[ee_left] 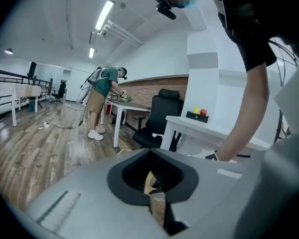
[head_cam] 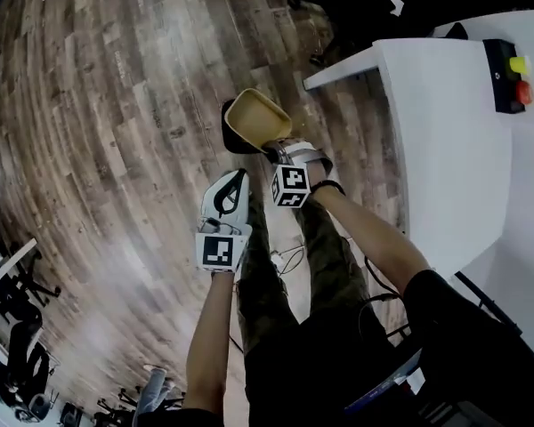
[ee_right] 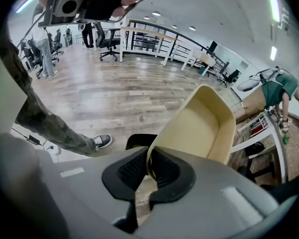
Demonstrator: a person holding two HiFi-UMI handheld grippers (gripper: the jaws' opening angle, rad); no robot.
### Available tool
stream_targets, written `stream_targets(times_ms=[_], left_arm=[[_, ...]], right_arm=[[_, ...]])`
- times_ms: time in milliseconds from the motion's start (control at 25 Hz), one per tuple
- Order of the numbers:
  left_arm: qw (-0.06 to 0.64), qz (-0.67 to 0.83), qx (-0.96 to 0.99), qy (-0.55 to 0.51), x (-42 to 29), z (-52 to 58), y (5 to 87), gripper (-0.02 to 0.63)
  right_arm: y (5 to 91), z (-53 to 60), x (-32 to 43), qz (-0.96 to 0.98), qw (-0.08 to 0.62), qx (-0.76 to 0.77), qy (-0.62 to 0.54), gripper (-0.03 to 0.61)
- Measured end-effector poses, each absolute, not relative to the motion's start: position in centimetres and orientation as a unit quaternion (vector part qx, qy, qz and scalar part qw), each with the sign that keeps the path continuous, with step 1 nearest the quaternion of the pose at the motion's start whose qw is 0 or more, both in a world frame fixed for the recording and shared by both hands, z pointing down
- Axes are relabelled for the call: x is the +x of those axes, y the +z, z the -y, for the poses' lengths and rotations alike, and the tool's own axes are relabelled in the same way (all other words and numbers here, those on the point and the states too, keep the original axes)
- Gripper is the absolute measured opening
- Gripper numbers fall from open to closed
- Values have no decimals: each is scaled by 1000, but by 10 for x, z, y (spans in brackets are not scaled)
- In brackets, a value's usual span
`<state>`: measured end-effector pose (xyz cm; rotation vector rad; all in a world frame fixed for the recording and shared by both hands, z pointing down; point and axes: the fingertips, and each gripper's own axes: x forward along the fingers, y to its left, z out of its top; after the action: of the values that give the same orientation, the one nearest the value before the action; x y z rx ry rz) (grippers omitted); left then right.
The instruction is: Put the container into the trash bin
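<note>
The right tool (ee_right: 150, 176) is clamped on the rim of the container (ee_right: 199, 128). The trash bin (ee_right: 135, 140) stands just beneath. The left tool (ee_left: 157, 205) is closed and empty.

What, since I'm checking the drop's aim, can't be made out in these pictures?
- Trash bin: head view, mostly covered by the container; right gripper view, cut off by the right gripper.
- Where the jaws pinch the container: head view, hidden by the gripper's marker cube.
- Items on the far desk: left gripper view, too small.
</note>
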<state>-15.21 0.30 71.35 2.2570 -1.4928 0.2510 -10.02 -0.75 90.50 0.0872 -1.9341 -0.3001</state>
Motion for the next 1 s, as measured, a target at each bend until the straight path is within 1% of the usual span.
stream_targets(times_ms=[200,520,840,1000], left_arm=[[230,530,807,123,-157,-17,762,-5],[204,525,822,85,-150,-17,783,-5],[233,529,812,86,-150,-18,829,-5],[243,538,804,71,-151,-19,847,-5]], right_arm=[[949,6,-109,818,559,33,-134,28],[1001,-6,-105,807,574,16,-137,28],[1049,2,-100,797,585,4,-151,28],[1070,7,-92,788,594,-4,-160,28]])
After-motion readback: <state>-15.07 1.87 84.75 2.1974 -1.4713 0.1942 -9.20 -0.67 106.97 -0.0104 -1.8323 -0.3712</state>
